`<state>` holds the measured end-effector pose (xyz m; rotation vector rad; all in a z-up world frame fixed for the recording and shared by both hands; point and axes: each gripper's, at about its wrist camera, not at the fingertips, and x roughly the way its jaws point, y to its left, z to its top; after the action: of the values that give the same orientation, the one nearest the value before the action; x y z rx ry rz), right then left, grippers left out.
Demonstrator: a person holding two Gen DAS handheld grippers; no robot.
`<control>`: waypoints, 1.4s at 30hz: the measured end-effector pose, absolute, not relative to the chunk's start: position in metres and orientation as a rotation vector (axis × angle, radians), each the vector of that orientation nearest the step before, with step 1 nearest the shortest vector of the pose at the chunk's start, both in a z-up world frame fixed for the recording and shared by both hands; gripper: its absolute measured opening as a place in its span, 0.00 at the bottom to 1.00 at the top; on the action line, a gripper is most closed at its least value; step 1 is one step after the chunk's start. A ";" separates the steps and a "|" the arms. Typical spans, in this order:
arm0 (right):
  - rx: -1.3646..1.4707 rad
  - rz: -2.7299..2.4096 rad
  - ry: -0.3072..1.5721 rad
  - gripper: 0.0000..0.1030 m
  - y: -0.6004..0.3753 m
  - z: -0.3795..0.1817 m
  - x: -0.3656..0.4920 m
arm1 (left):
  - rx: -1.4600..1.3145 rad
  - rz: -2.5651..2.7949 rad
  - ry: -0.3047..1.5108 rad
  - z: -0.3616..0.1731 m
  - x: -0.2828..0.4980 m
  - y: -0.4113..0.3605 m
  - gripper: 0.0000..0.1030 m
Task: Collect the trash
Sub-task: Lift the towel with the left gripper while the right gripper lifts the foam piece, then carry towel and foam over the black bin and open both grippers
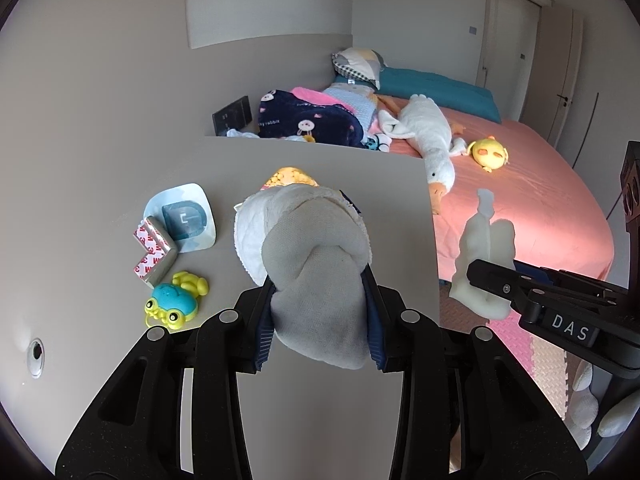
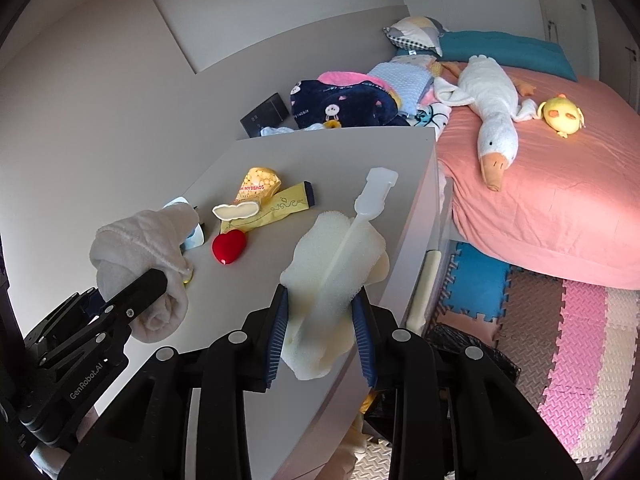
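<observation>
A rolled grey-white cloth is clamped between the closed-in jaws of the left gripper at the lower centre of the left wrist view, its bulk bulging forward past the pads over the grey tabletop; a sponge brush is pinched likewise in the right gripper, low in the right wrist view, its white handle slanting up and right; a yellow wrapper and a red heart are seen left of centre on the top
</observation>
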<state>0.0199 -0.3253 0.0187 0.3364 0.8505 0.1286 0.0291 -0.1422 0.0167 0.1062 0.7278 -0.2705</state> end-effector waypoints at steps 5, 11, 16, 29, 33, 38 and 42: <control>0.349 0.106 0.837 0.33 -0.342 0.021 0.011 | 0.116 -0.295 0.732 0.016 0.025 -0.157 0.36; 0.358 0.072 0.822 0.33 -0.362 0.024 0.001 | 0.129 -0.329 0.742 0.013 0.022 -0.176 0.36; 0.369 0.039 0.814 0.33 -0.382 0.024 -0.008 | 0.149 -0.361 0.753 0.010 0.019 -0.197 0.36; 0.405 -0.057 0.802 0.34 -0.439 0.019 -0.029 | 0.210 -0.452 0.775 0.000 0.008 -0.253 0.37; 0.418 -0.085 0.795 0.34 -0.455 0.019 -0.037 | 0.226 -0.478 0.780 -0.003 0.004 -0.266 0.37; 0.428 -0.112 0.790 0.34 -0.470 0.018 -0.044 | 0.253 -0.519 0.797 -0.009 -0.006 -0.283 0.37; 0.431 -0.125 0.795 0.35 -0.478 0.016 -0.048 | 0.275 -0.546 0.814 -0.016 -0.014 -0.295 0.37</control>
<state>-0.0475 -0.4776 0.0161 0.4309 0.7952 -0.1252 -0.0142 -0.2947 -0.0163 0.2746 0.8143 -0.5460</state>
